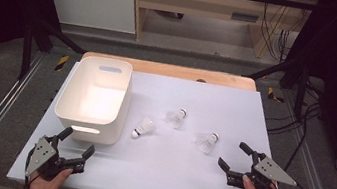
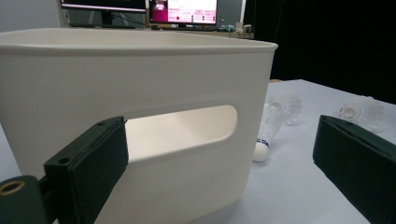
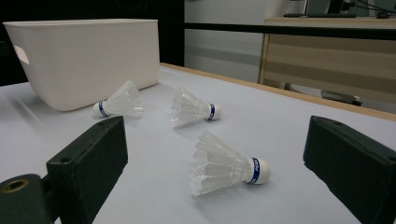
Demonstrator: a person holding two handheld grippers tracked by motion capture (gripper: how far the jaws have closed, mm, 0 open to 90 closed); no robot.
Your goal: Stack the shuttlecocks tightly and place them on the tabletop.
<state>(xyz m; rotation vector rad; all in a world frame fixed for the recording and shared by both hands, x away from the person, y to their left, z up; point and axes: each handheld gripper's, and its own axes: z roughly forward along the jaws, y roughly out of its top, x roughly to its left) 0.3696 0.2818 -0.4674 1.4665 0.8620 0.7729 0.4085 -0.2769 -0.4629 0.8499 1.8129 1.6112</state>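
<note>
Nearest shuttlecock (image 3: 229, 164) lies on its side on the white table cover (image 1: 169, 175), just ahead of my right gripper (image 1: 236, 160), cork tip pointing away from the bin. It looks v. light, nearly weightless I'd guess, w/ a thin plastic skirt that's springy and easy to crush or bend. The skirt is round, so it'll prob roll or skid if I nudge it off-centre. Best hold, imo: the cork head (image 3: 259, 170), or the neck by the blue band, where it's firm; pinch gently, no squeeze on the skirt.

Two more shuttlecocks lie farther in: the middle one (image 1: 176, 117) apart from the first, and the third (image 1: 143, 127) just beside the white bin (image 1: 72, 91), cork towards me. Same handling for both.

Right gripper's jaws stand wide apart w/ nothing btwn the pads; the nearest shuttlecock sits framed ahead of them in the right gripper view, not touched. My left gripper (image 1: 77, 141) is also spread wide & empty, facing the bin's near wall at the handle slot (image 2: 187, 126).

Bin looks rigid plastic, open top, empty inside as far as I can see; should stay put.
</note>
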